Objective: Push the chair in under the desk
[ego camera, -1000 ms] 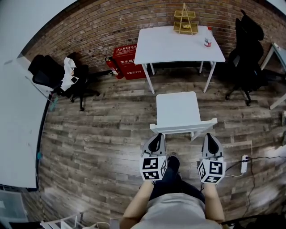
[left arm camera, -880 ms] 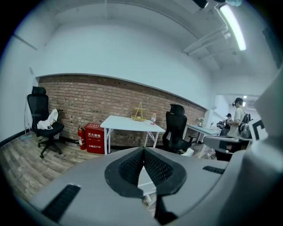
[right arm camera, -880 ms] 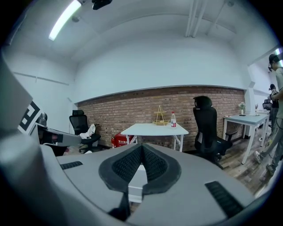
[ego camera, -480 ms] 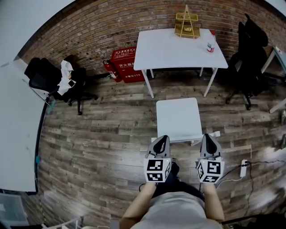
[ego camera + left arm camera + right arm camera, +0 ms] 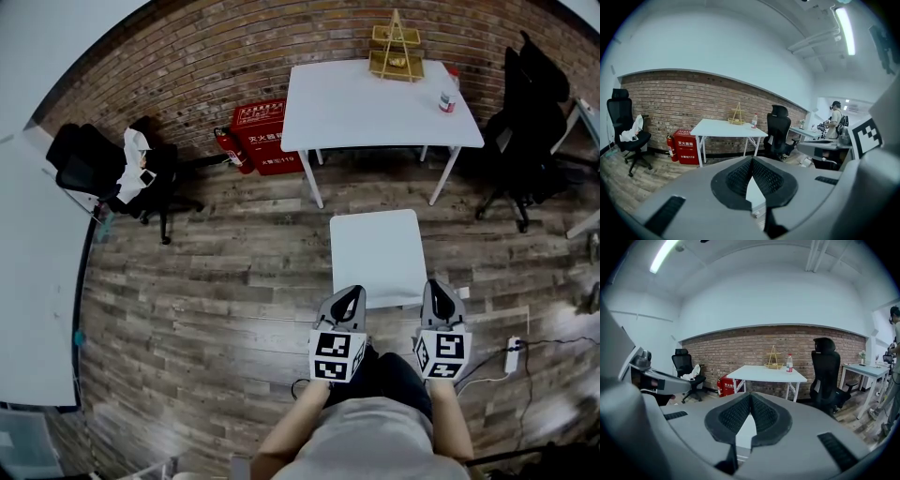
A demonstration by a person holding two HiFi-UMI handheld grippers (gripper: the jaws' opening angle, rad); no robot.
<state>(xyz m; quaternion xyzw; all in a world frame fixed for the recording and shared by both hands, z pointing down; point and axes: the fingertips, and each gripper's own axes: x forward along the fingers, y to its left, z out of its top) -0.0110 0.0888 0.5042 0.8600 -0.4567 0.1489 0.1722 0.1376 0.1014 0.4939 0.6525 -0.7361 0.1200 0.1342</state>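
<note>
A white chair (image 5: 378,255) stands on the wood floor, its seat toward the white desk (image 5: 380,103) by the brick wall, with a gap of floor between them. My left gripper (image 5: 351,293) and right gripper (image 5: 437,287) are both shut with nothing in them, their tips at the chair's near edge, one at each back corner. Whether the tips touch the chair cannot be told. In the left gripper view the shut left gripper (image 5: 752,160) shows a sliver of the chair (image 5: 753,194) below the tips. The right gripper (image 5: 750,395) likewise shows the chair (image 5: 744,430), with the desk (image 5: 766,372) beyond.
A gold wire rack (image 5: 394,52) and a bottle (image 5: 448,101) sit on the desk. A red fire-equipment box (image 5: 262,131) stands left of it. Black office chairs flank it at left (image 5: 112,169) and right (image 5: 525,112). A power strip (image 5: 511,354) lies at the right.
Both grippers and the chair have gone forward toward the desk. The chair's backrest, plainly seen before, now lies mostly under the gripper tips.
</note>
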